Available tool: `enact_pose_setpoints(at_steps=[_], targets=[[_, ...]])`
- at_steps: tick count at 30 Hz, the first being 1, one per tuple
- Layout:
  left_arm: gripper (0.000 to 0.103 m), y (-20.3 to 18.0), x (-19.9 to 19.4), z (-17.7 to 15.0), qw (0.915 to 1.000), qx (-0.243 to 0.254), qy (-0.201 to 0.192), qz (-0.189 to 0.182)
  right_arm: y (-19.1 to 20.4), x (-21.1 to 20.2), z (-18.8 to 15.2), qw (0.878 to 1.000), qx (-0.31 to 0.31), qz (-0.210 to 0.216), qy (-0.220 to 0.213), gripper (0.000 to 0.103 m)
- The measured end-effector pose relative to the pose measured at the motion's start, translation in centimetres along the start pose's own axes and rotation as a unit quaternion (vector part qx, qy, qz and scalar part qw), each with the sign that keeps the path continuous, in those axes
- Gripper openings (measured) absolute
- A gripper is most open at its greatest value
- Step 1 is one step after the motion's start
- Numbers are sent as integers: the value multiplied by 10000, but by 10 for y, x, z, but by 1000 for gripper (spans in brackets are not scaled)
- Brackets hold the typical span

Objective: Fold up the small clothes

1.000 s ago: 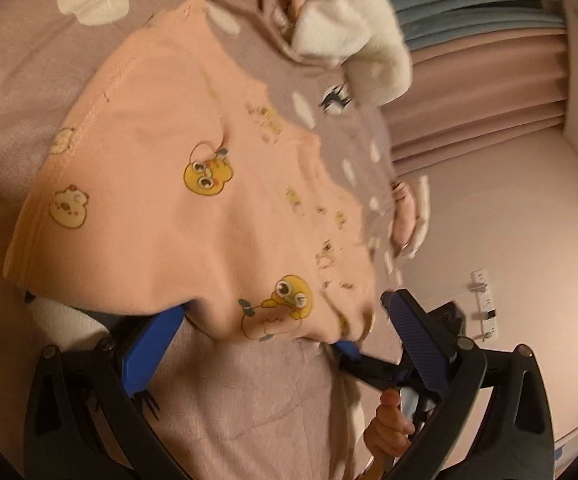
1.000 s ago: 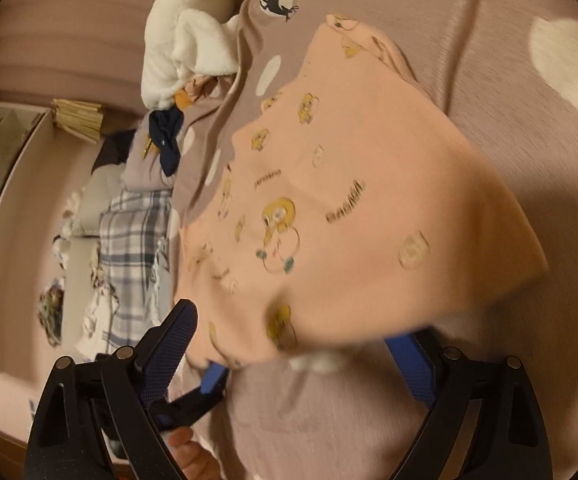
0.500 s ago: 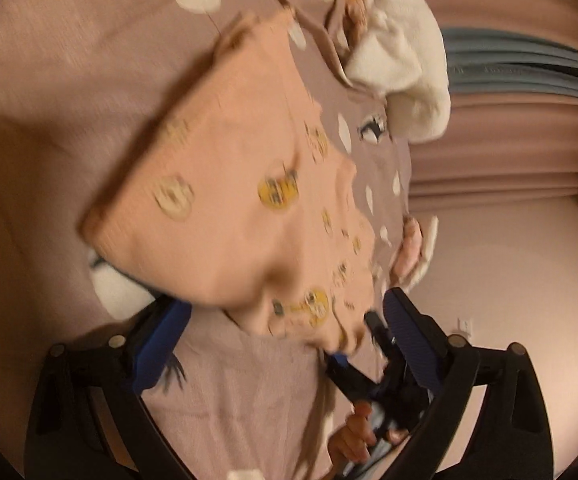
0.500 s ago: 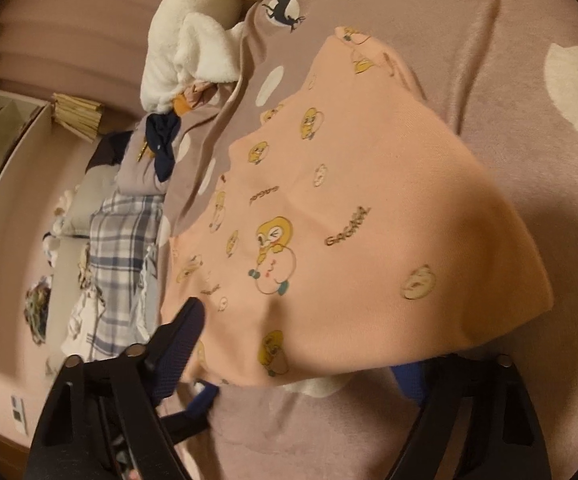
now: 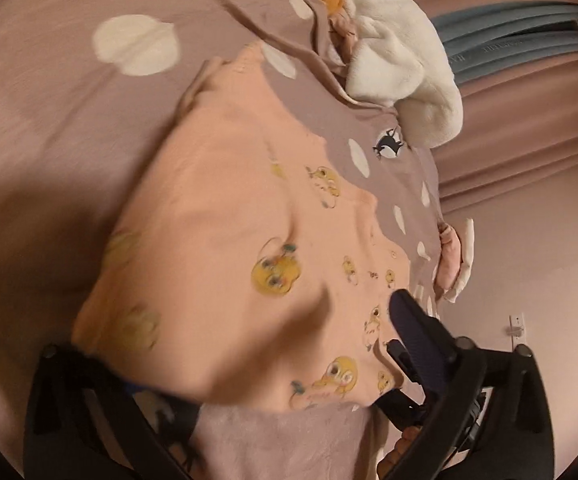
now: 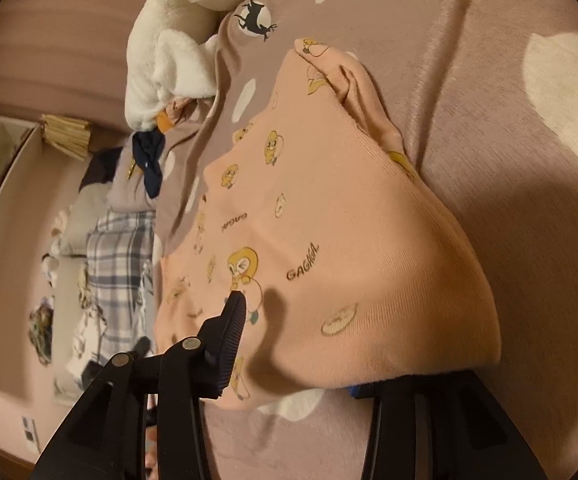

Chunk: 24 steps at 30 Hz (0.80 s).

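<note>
A small peach garment (image 5: 225, 240) printed with yellow ducks lies on a mauve bedspread (image 5: 49, 120) with white spots. My left gripper (image 5: 241, 328) stands wide open at the garment's near edge. Its right finger (image 5: 409, 320) rests over the cloth, and the left finger is hidden under it. In the right wrist view the same garment (image 6: 329, 220) bulges up near its front edge. The jaws of my right gripper (image 6: 309, 344) are closing around that bunched edge, with the left finger (image 6: 229, 328) on top and the right finger under the cloth.
A white fluffy blanket (image 5: 401, 72) is heaped at the far side of the bed, seen too in the right wrist view (image 6: 169, 60). A pink cloth (image 5: 449, 256) hangs at the bed's edge. Plaid fabric (image 6: 117, 260) and other clothes lie on the floor below. A hand (image 5: 399, 452) shows low down.
The right gripper's left finger has swung inward over the garment, narrowing the jaws. The left gripper has shifted along the near edge, and its left finger is now hidden under the cloth.
</note>
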<state>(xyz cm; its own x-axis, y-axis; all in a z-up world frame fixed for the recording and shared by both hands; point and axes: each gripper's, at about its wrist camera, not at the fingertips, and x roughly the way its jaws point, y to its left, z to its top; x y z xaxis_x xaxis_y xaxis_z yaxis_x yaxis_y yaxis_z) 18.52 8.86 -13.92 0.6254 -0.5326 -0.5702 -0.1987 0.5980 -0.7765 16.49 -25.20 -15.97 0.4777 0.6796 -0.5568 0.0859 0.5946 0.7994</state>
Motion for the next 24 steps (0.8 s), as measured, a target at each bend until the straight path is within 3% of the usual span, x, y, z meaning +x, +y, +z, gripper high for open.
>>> enact_pose_setpoints(at_steps=[3,5,7,8,10,12,18,24], targets=[[101,4,6,10,9993,-331,-138,-79,0,6,8,9999,94,76,88,44],[95,6,8,15,9991,-394,-91,-151,-1,9,13,9996,154,206,76,44],[67,9,10,18,9988,-475,-81,-41,-4,12,14,9994,191,297,20,40],[61,14,11,19,9983,-571,-96,25,-3,12,13,9996,157,236,-11,37],[45,19,12,21,9974,-709,-158,19,-2,13,12,10000,41,-23,-39,19],[38,23,12,21,9969,-757,-204,103,-3,12,11,10000,1,-54,-83,16],[22,10,18,16,9972,-176,-396,612,-1,12,10,9995,-230,-167,-158,11],[16,5,23,16,9961,62,-452,755,4,11,11,9983,-452,-276,-227,10]])
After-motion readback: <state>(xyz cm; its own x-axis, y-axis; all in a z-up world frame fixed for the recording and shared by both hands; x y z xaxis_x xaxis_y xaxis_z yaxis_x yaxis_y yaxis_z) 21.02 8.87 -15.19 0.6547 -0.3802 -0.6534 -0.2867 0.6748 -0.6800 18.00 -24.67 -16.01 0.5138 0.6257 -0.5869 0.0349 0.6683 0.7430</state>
